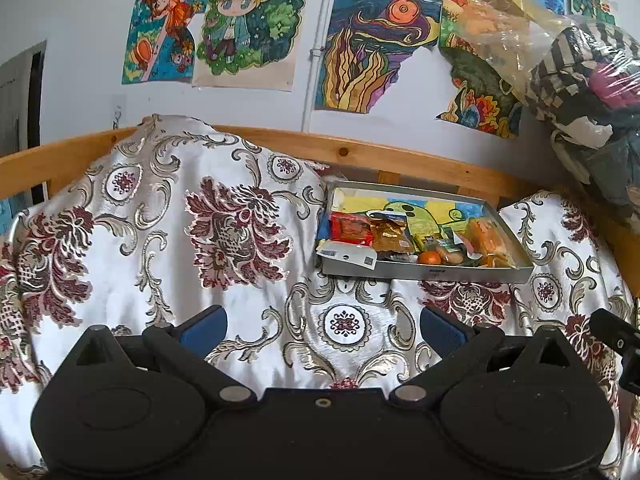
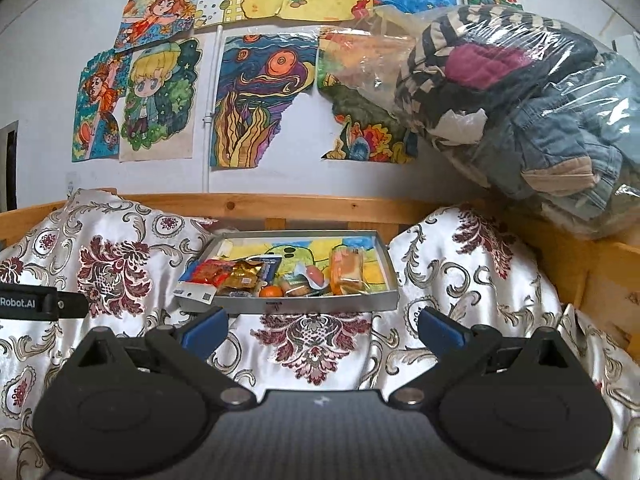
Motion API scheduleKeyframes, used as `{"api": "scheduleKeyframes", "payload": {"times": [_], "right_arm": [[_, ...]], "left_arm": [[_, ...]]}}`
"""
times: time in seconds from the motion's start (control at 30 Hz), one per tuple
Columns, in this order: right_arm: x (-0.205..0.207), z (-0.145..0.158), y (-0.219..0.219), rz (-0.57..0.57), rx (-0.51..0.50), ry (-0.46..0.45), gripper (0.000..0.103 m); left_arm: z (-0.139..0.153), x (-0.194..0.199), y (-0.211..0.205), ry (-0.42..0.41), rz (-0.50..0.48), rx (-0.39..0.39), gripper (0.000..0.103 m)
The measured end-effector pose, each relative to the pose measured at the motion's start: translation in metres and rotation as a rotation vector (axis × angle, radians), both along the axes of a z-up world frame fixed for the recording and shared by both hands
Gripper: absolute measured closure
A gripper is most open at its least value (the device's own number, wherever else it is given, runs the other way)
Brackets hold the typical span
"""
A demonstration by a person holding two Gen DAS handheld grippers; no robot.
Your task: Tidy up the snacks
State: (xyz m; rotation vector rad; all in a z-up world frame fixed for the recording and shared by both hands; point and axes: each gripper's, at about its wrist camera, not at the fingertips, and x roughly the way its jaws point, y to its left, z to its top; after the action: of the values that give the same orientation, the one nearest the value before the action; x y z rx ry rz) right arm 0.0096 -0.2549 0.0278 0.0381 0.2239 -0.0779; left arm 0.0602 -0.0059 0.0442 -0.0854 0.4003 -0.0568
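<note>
Grey tray [image 2: 320,303] on patterned cover [image 2: 120,264], at far edge against wooden rail [image 2: 320,204]. Snacks in tray's near half: red pack [image 2: 210,272] at left, gold pack [image 2: 244,274], orange [image 2: 271,291], bread bag [image 2: 347,272] at right. Left gripper [image 1: 323,326] and right gripper [image 2: 322,326] both spread wide, empty, short of tray. Clothes bag [image 2: 520,112] on rail, right corner. Drawings [image 2: 256,100] on white wall.

Small snacks [image 2: 298,286] heaped in tray [image 2: 320,304], labels too small to read, clothes bag [image 2: 540,112] cut off at right edge
</note>
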Motion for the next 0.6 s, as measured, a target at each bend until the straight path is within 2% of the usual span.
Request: {"api": "scheduleKeyframes", "payload": {"times": [0.6], "right_arm": [[-0.018,-0.018,0.015,-0.012,0.001,0.025,0.000]], "left_arm": [[-0.029,-0.029,0.005,-0.015,-0.018,0.055,0.001]]}}
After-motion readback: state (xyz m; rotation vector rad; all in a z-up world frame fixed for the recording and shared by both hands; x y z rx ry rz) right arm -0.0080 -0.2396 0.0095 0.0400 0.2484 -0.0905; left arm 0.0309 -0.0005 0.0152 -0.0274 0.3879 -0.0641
